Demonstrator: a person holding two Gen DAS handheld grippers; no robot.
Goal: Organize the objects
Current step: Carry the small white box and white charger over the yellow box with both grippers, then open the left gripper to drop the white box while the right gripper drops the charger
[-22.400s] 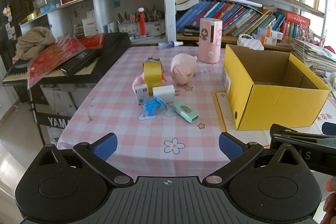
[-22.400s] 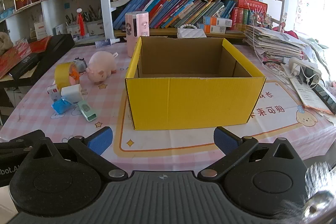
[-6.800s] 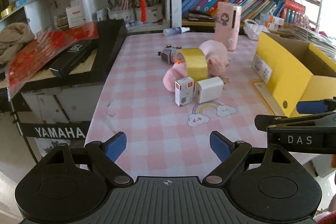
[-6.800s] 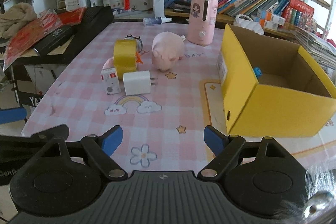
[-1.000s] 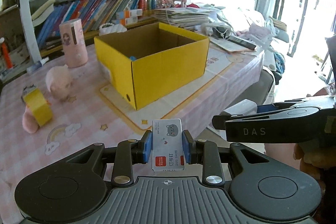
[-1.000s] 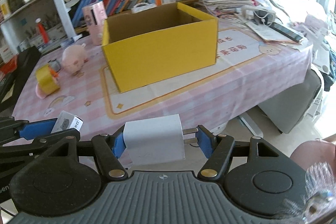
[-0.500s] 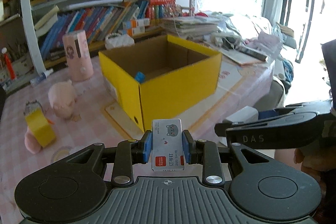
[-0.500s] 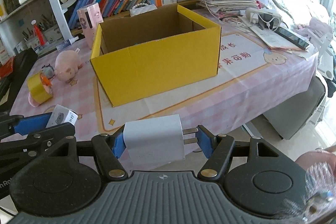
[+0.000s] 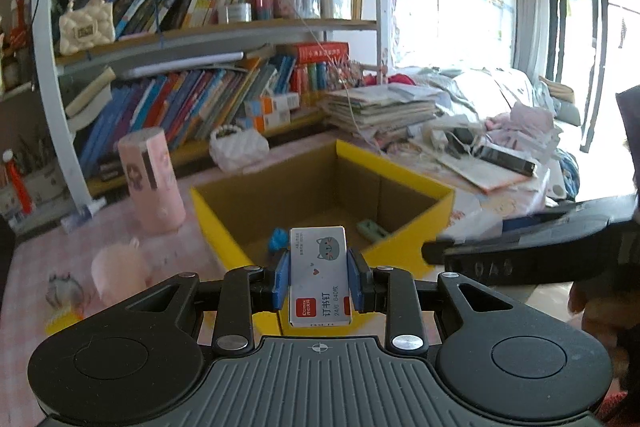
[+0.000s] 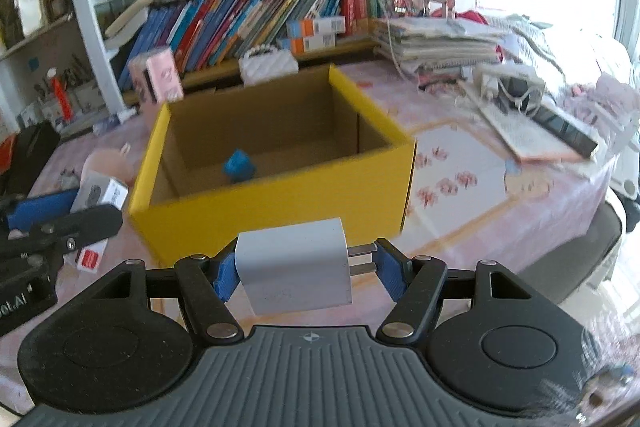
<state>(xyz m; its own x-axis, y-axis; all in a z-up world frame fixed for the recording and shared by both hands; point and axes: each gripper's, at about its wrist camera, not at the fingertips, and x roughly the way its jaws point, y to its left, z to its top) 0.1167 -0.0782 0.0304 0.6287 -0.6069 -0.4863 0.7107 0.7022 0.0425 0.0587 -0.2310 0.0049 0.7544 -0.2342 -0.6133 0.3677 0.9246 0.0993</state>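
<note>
My left gripper (image 9: 319,279) is shut on a small white staple box (image 9: 319,279) with a cat drawing and a red label. It hangs just before the near wall of the open yellow cardboard box (image 9: 416,227). Inside that box lie a blue crumpled item (image 9: 277,241) and a mint green item (image 9: 371,230). My right gripper (image 10: 306,269) is shut on a white charger plug (image 10: 294,265), its prongs against the right pad, in front of the yellow box (image 10: 280,207). The left gripper (image 10: 52,219) with the staple box (image 10: 100,193) shows at the left of the right wrist view.
A pink plush pig (image 9: 116,269), a pink cylinder (image 9: 150,181) and a yellow tape roll (image 9: 64,323) stay on the pink checked tablecloth left of the box. Bookshelves (image 9: 208,95) stand behind. Paper stacks and cables (image 10: 516,95) crowd the right side.
Both grippers have moved forward and up toward the yellow box, which now looms larger with its inside in view. Each keeps hold of its item.
</note>
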